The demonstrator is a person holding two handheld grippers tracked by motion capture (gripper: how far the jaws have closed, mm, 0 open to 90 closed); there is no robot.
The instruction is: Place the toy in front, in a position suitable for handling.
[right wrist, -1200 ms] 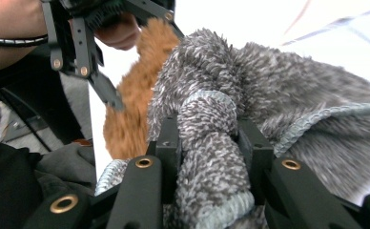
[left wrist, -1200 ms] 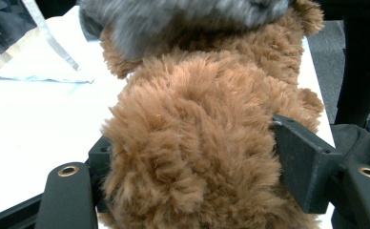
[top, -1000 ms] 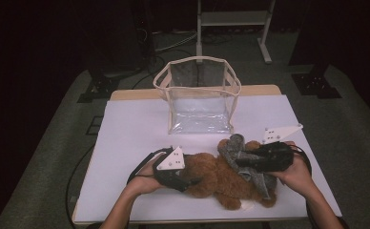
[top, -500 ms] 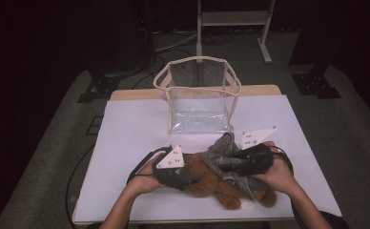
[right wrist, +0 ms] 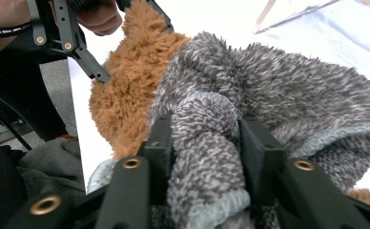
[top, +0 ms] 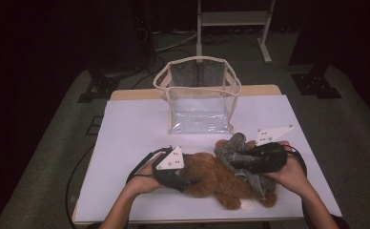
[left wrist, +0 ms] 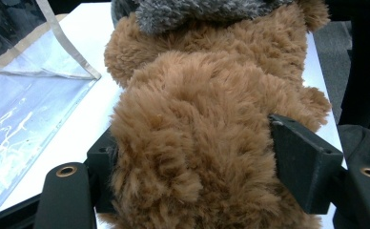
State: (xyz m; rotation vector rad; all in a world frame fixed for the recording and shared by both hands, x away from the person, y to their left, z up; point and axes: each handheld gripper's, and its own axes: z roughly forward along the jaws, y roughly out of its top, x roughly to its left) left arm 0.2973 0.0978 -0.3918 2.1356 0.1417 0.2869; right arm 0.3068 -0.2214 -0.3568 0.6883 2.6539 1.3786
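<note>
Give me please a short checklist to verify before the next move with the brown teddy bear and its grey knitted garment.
1. Left gripper holds the teddy bear firmly, fur bulging between its fingers: ok.
2. Right gripper has the grey garment between its fingers; they have just been opening, so firm grip: cannot tell.
3. Garment fully on the bear: not ok, bunched at one end.
4. Clear bag upright, mouth open: ok.
5. Bear lies wholly on the table: ok.

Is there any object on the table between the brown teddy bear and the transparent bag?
Nothing visible: bare white table separates the teddy bear from the transparent bag. The grey garment lies on the bear itself.
</note>
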